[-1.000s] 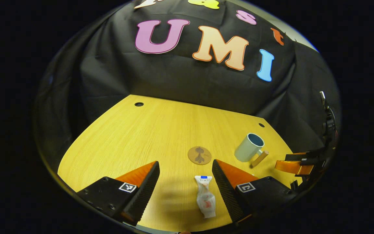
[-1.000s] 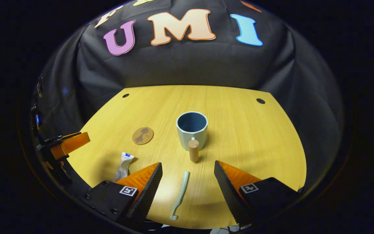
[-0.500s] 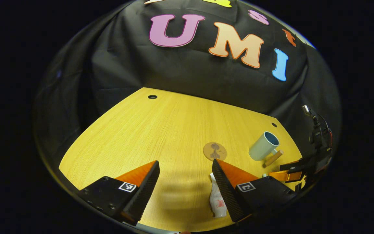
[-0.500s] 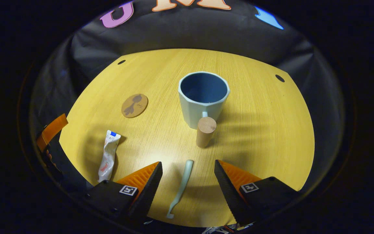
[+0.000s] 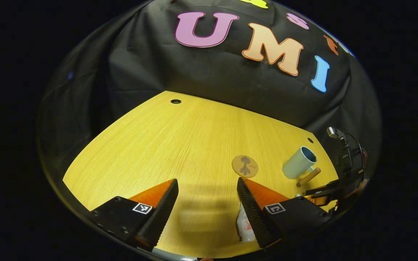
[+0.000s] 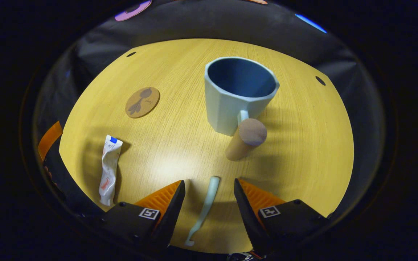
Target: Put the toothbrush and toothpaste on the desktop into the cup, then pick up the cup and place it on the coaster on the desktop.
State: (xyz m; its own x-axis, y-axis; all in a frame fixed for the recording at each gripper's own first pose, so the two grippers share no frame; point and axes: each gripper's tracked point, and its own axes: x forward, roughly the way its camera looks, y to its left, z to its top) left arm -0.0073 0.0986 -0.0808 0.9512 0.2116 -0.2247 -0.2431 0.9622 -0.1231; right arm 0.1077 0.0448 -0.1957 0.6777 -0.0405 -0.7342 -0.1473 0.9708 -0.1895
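In the left gripper view, your left gripper (image 5: pixel 207 203) hangs over the near edge of the yellow wooden desktop (image 5: pixel 165 145), its two orange-and-black fingers spread wide with nothing between them. The white toothpaste tube (image 5: pixel 245 226) lies flat on the desktop, partly hidden behind the right-hand finger, so you cannot tell whether that finger touches it. Farther off to the right sits the round brown coaster (image 5: pixel 245 166), and beyond it the pale cup (image 5: pixel 299 167) with its wooden handle pointing toward the near right. In the right gripper view, your right gripper (image 6: pixel 209 203) is low over the desktop (image 6: pixel 303 145), fingers open on either side of the pale green toothbrush (image 6: pixel 204 210), which lies flat in the gap, not gripped. Just beyond it the cup (image 6: pixel 240 94) stands upright, blue inside, its wooden handle (image 6: pixel 246 139) pointing toward you. The coaster (image 6: pixel 142 102) lies to the far left, well apart from the cup, and the toothpaste tube (image 6: pixel 108 168) lies at the near left.
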